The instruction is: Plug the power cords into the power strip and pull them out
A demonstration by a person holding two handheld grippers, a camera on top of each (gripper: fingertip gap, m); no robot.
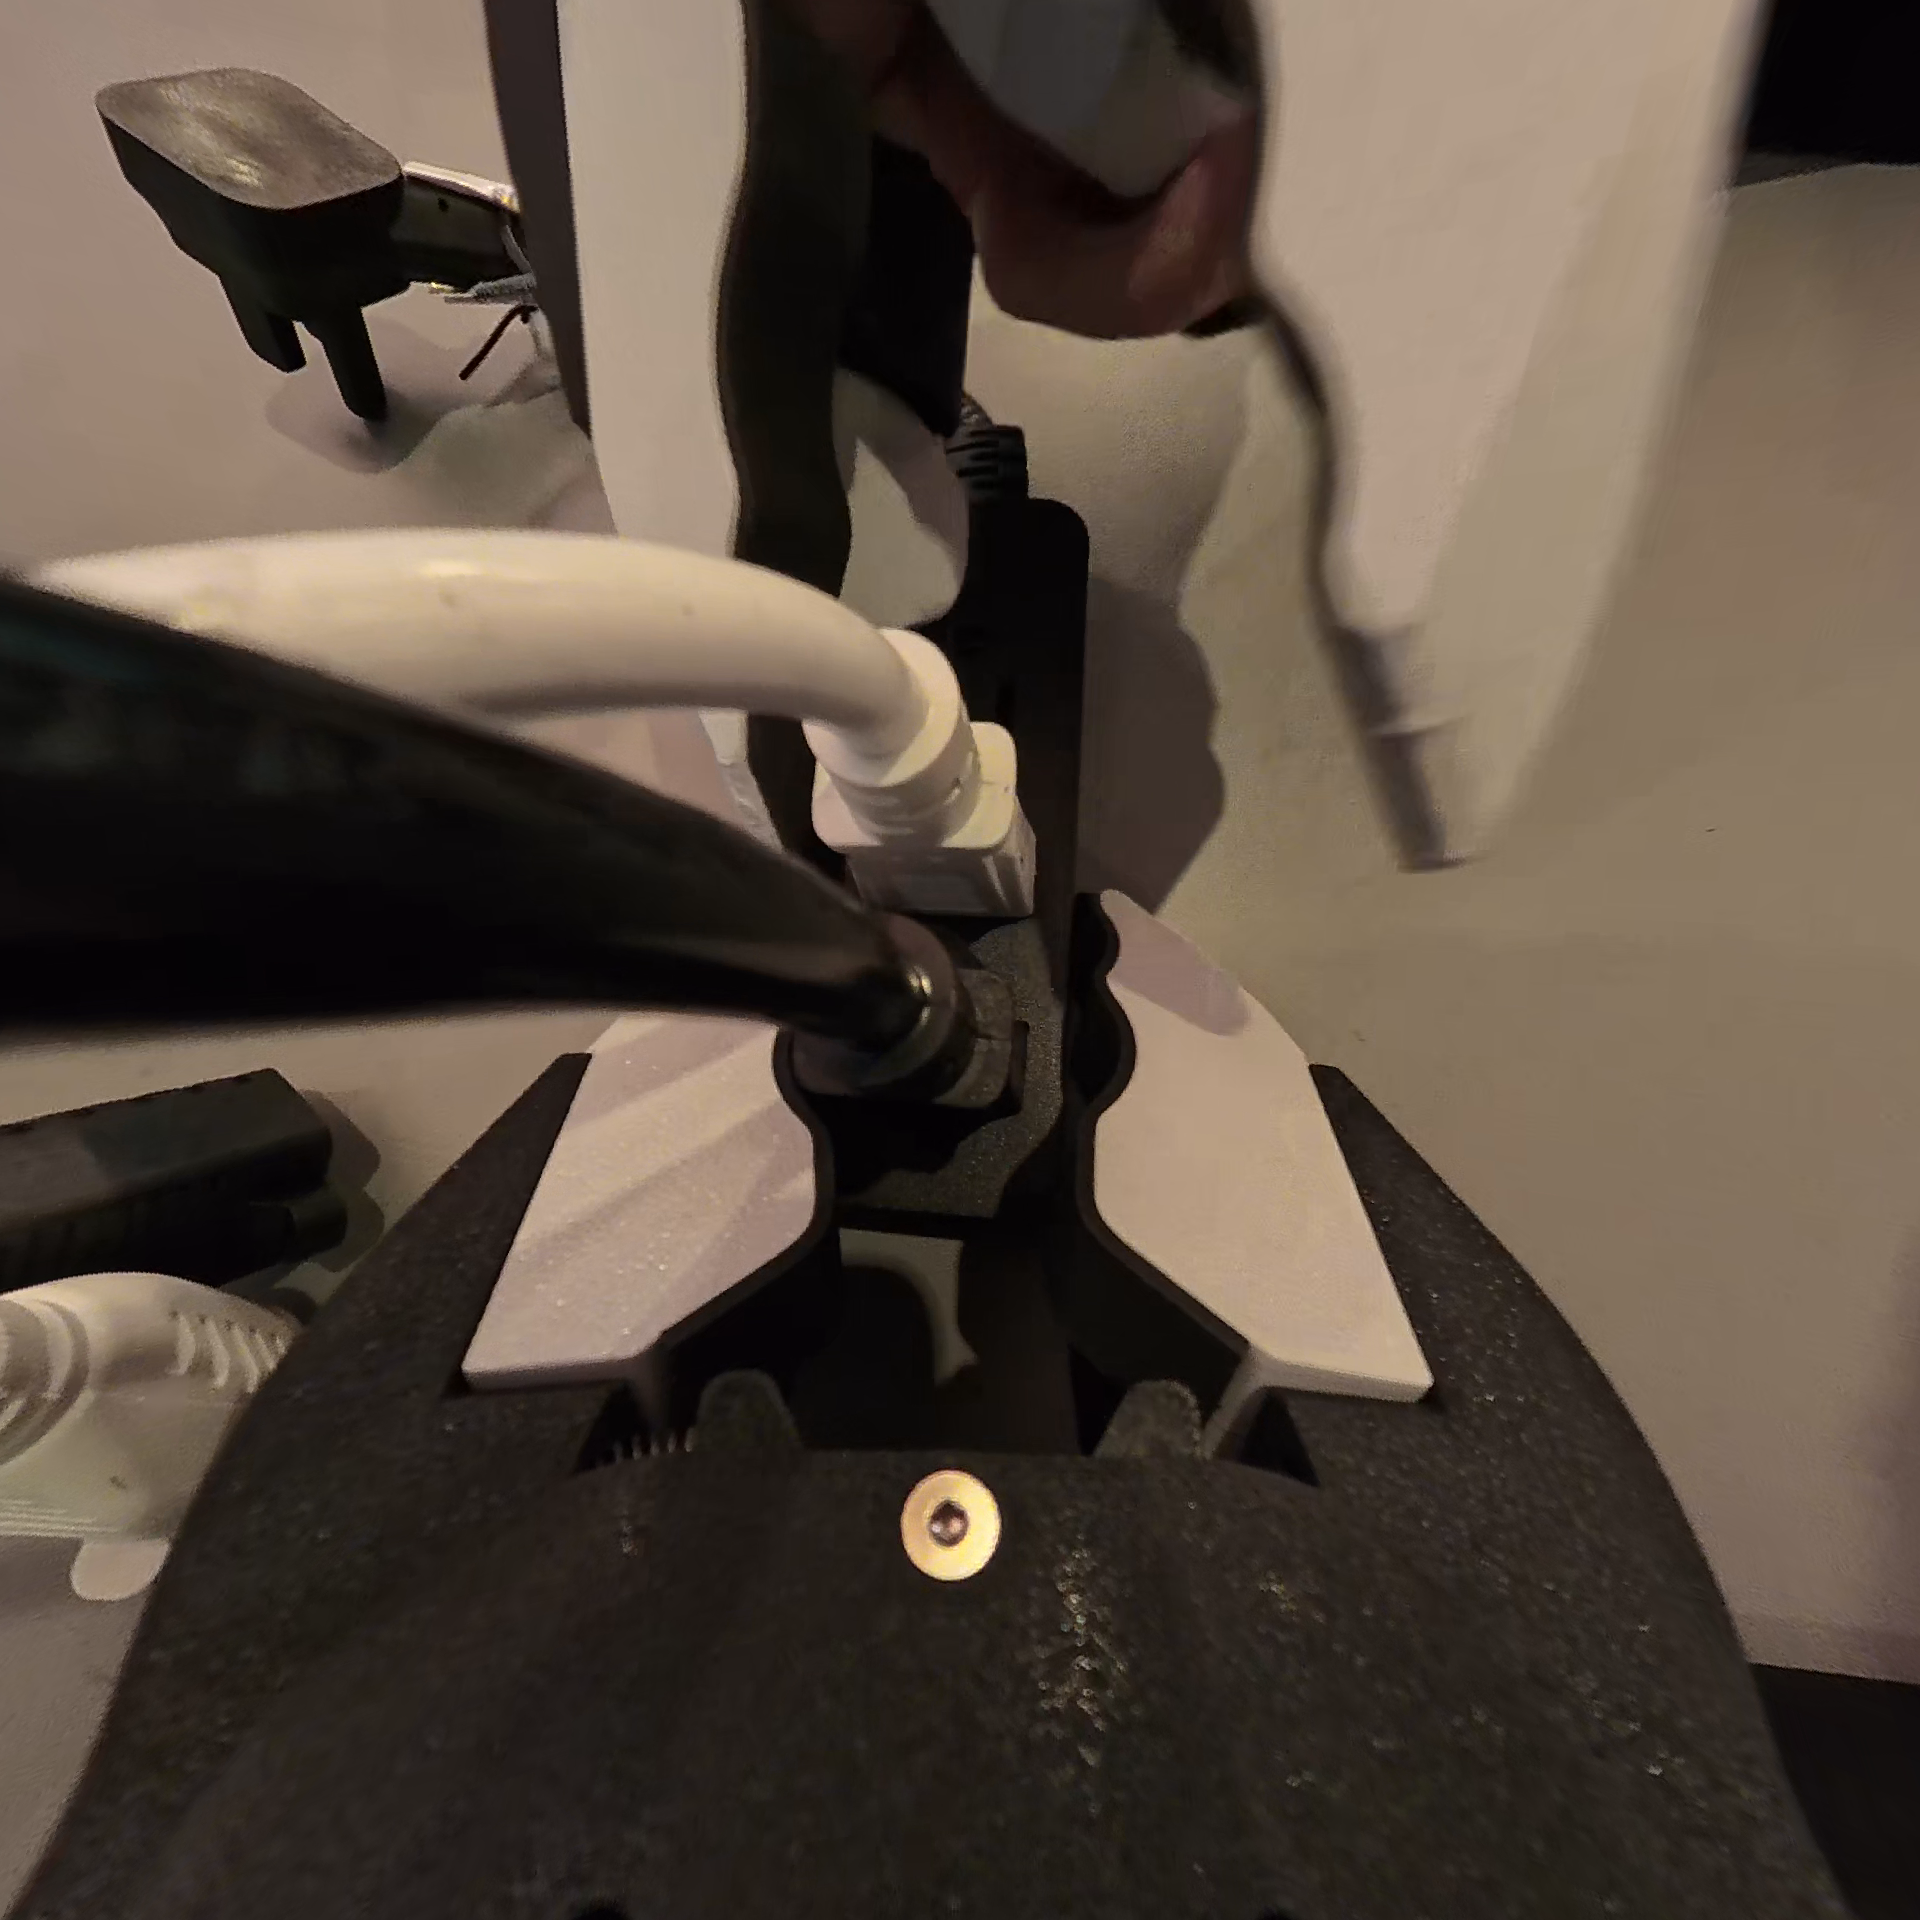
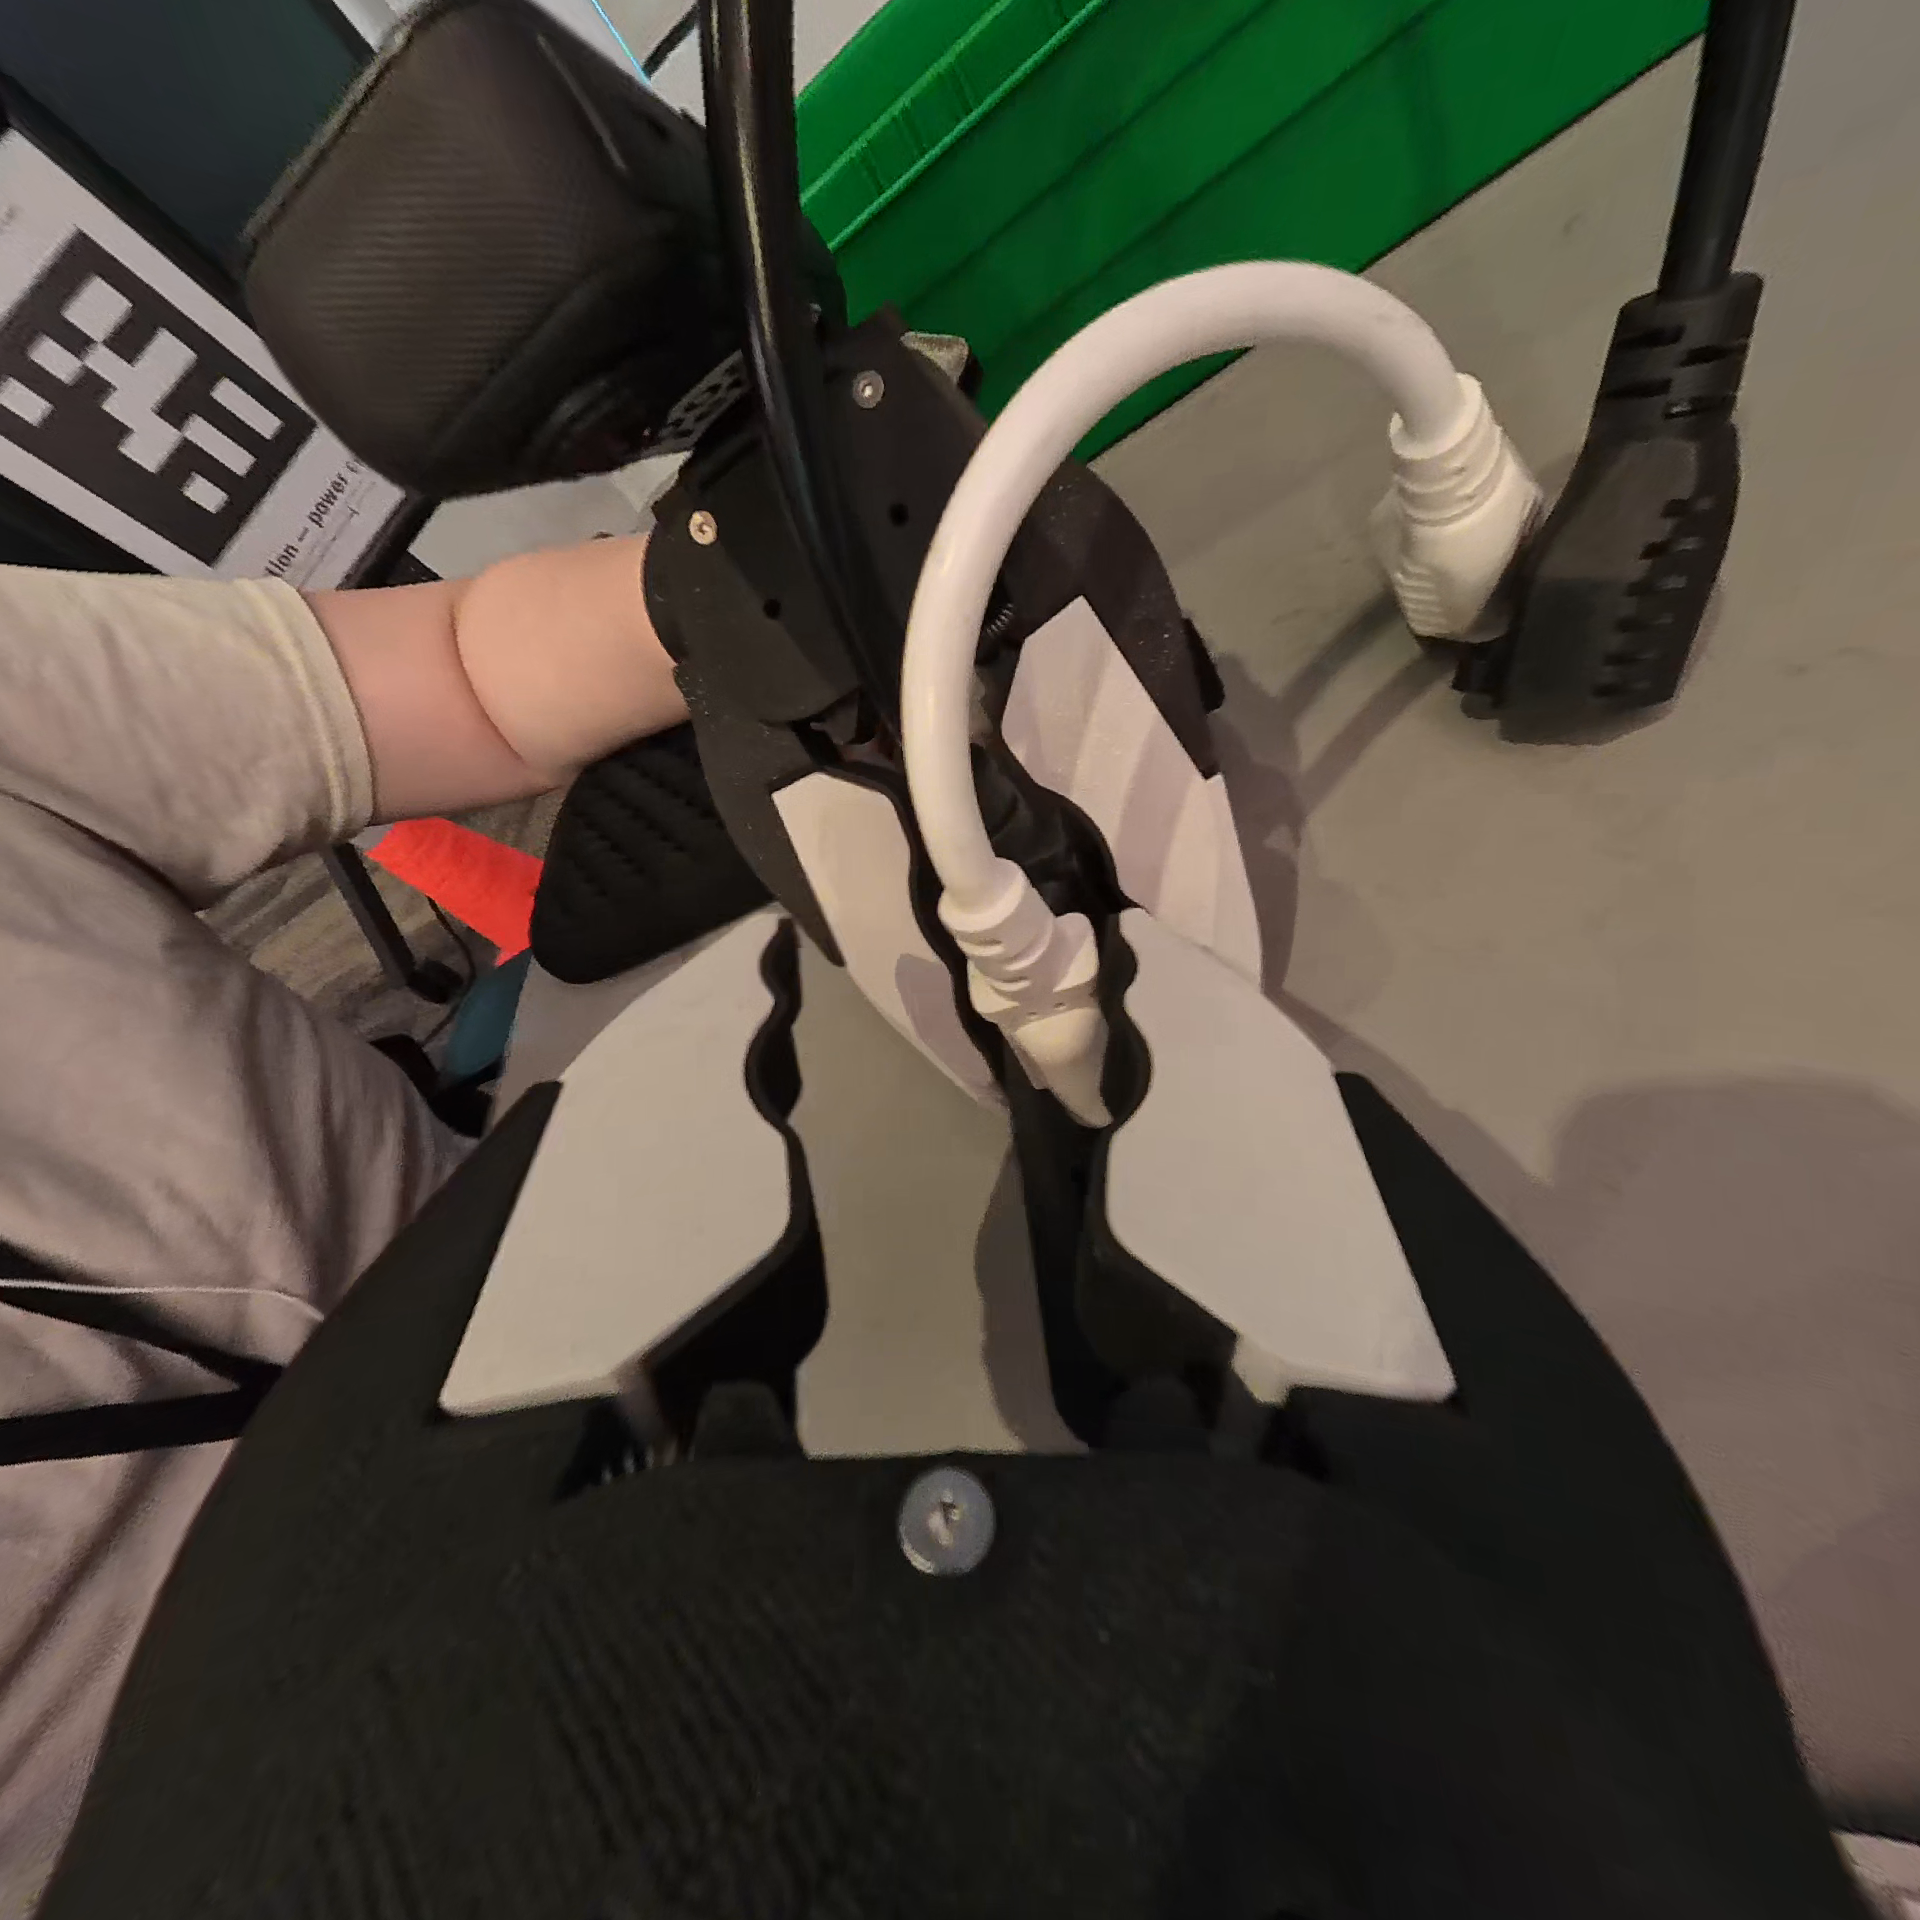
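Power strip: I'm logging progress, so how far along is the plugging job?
Done: a white plug looks seated in the black power strip. In hand: the left gripper is shut on the black cord end at the strip; the right gripper is open around the white plug. Left: a black plug lies loose on the table, and the pulling out.
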